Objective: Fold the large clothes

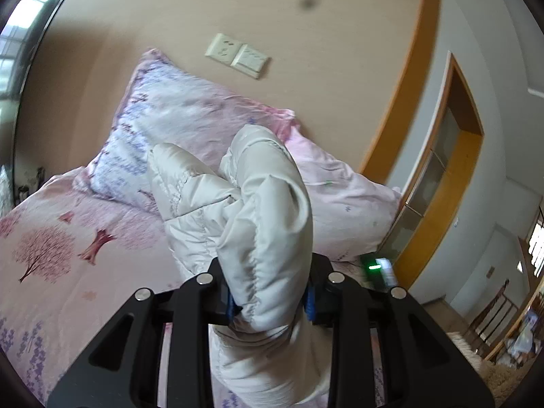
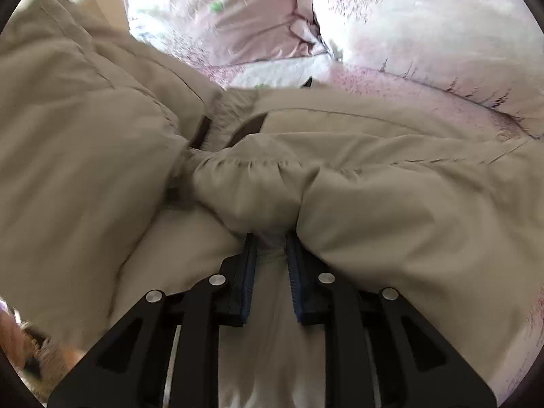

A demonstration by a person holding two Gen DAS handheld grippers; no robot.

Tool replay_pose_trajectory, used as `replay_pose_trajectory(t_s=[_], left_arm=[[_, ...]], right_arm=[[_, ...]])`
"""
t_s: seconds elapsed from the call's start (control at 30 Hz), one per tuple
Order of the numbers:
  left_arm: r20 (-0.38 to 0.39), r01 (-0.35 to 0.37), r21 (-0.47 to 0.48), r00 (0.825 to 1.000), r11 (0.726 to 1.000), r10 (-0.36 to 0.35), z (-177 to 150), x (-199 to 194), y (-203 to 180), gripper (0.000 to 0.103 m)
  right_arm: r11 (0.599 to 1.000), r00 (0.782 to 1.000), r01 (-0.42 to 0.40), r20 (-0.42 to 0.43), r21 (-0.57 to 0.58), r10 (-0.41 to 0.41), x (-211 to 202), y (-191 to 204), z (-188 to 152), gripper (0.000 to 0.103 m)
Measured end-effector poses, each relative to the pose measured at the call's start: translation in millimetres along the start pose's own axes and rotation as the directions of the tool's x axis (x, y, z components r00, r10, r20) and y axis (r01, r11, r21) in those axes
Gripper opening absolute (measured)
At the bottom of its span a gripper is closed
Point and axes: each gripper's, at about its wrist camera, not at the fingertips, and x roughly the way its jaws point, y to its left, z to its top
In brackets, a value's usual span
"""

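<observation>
The thing being folded is one puffy quilted jacket (image 1: 258, 210), pale cream, satiny and padded, with stitched channels and a gathered elastic hem. In the left wrist view, the left claw (image 1: 270, 301) is clamped narrow on a thick rolled bunch of it, lifted off the bed (image 1: 51, 272) and sticking up toward 12 o'clock. The right claw (image 2: 270, 258) pinches another fold of the jacket (image 2: 391, 210), which here sprawls over the bed from 9 to 3 o'clock. The bed sheet is smooth pink cotton printed with trees. Two soft pillows (image 1: 176, 115) lean on the wall at 11 and 2 o'clock. One double wall socket plate (image 1: 236, 55) sits above.
</observation>
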Motion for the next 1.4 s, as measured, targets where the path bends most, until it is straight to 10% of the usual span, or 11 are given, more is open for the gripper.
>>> replay_pose_trajectory(t_s=[0.33,0.5,0.7,0.97,1.23,1.4], left_arm=[[-0.037,0.117,0.131,0.993,0.984,-0.114,-12.3,24.9,-75.5,0.029],[-0.058,0.158,0.156,0.987,0.975,-0.151,-19.0,39.3,-99.1,0.029],[-0.08,0.186,0.166,0.981,0.968,-0.175,-24.4,55.0,-119.9,0.029],[-0.142,0.243,0.22,0.966,0.945,-0.216,-41.1,81.1,-161.6,0.029],[-0.28,0.31,0.339,0.935,0.888,-0.219,-89.9,125.0,-209.1,0.032],[-0.358,0.353,0.347,0.906,0.869,-0.225,-116.3,146.6,-219.5,0.035]], right_arm=[[0.976,0.962,-0.2,0.207,0.09,0.178,-78.3,-41.2,11.6,0.026],[0.977,0.932,-0.133,0.356,0.169,0.065,-122.4,-82.9,-27.1,0.031],[0.963,0.938,0.003,0.333,0.27,-0.097,-121.3,-123.2,-54.9,0.03],[0.966,0.973,-0.013,0.228,0.257,-0.047,-57.9,-128.3,-40.2,0.028],[0.966,0.957,-0.074,0.289,0.249,-0.001,-73.2,-145.1,-54.3,0.028],[0.93,0.923,-0.025,0.365,0.367,-0.119,-118.9,-187.3,-87.5,0.029]])
